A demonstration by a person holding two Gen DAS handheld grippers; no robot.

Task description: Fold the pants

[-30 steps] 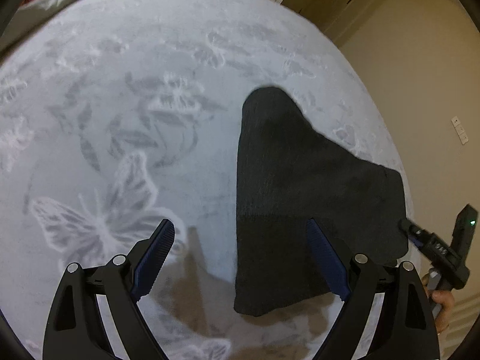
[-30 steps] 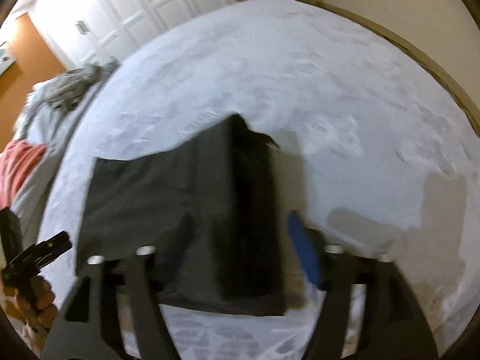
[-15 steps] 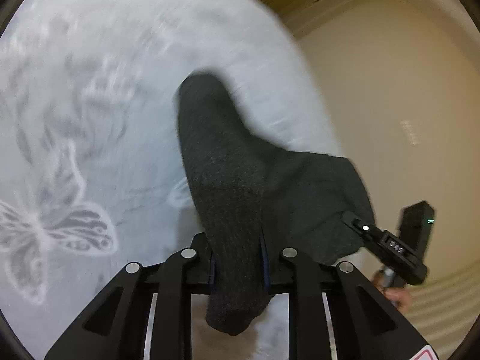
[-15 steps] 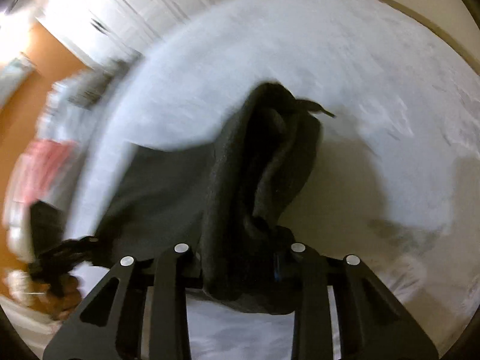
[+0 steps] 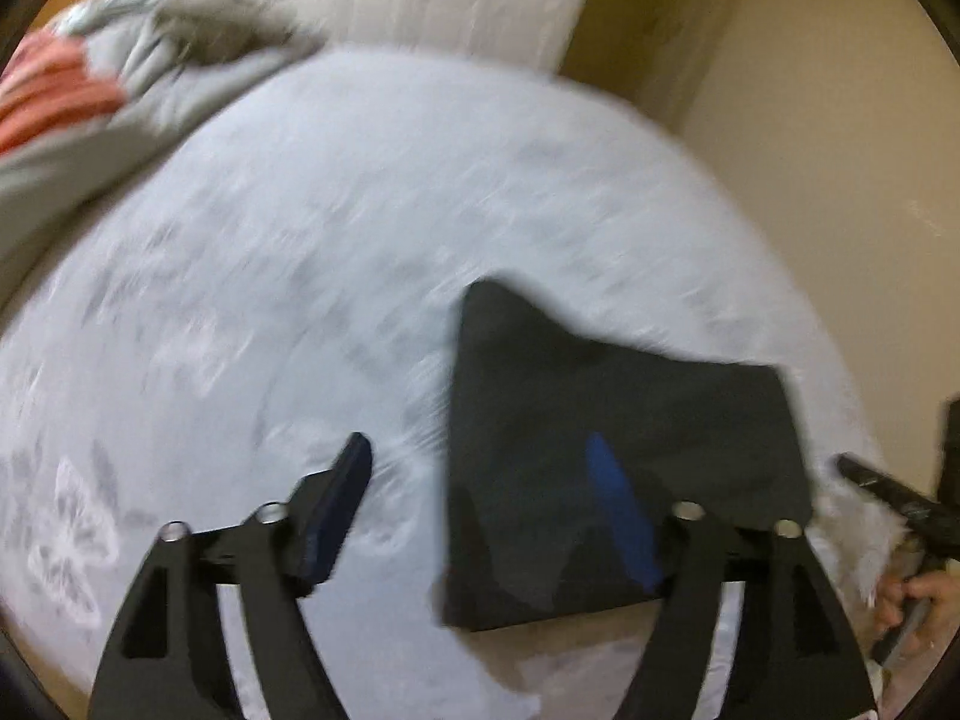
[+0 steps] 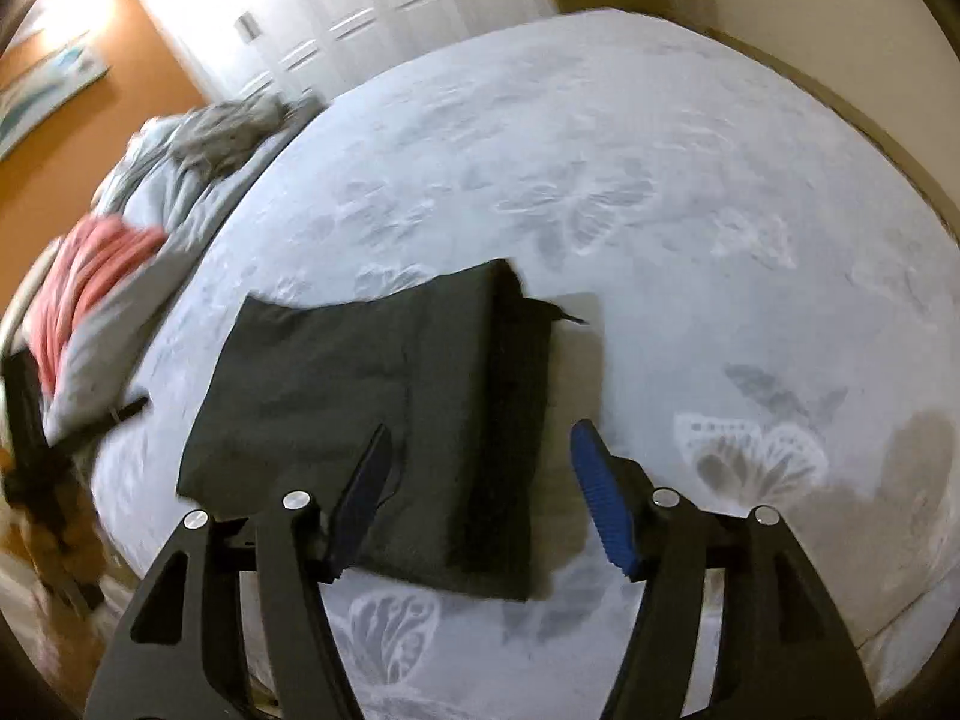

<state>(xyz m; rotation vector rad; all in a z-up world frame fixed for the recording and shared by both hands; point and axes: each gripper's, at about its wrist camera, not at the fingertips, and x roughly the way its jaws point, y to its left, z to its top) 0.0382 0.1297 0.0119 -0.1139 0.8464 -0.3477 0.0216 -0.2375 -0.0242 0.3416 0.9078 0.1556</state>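
Observation:
The dark grey pants (image 5: 624, 414) lie folded in a flat bundle on the pale butterfly-print bedspread (image 5: 312, 252). In the right wrist view the pants (image 6: 372, 396) lie flat with a thicker folded edge on their right side. My left gripper (image 5: 480, 498) is open and empty above the bundle's left edge. My right gripper (image 6: 480, 480) is open and empty above the bundle's near right part. The other gripper shows at the edge of each view, right gripper (image 5: 894, 504) and left gripper (image 6: 36, 438).
A pile of grey and coral-red clothes (image 6: 114, 252) lies at the bed's far left; it also shows in the left wrist view (image 5: 102, 72). White closet doors (image 6: 384, 6) stand behind the bed. A beige wall (image 5: 828, 120) runs along the right side.
Half a second ago both grippers were shut on the lifted pants. Now both have let go and opened, and the pants lie flat, folded on the bed. Both views have pulled back.

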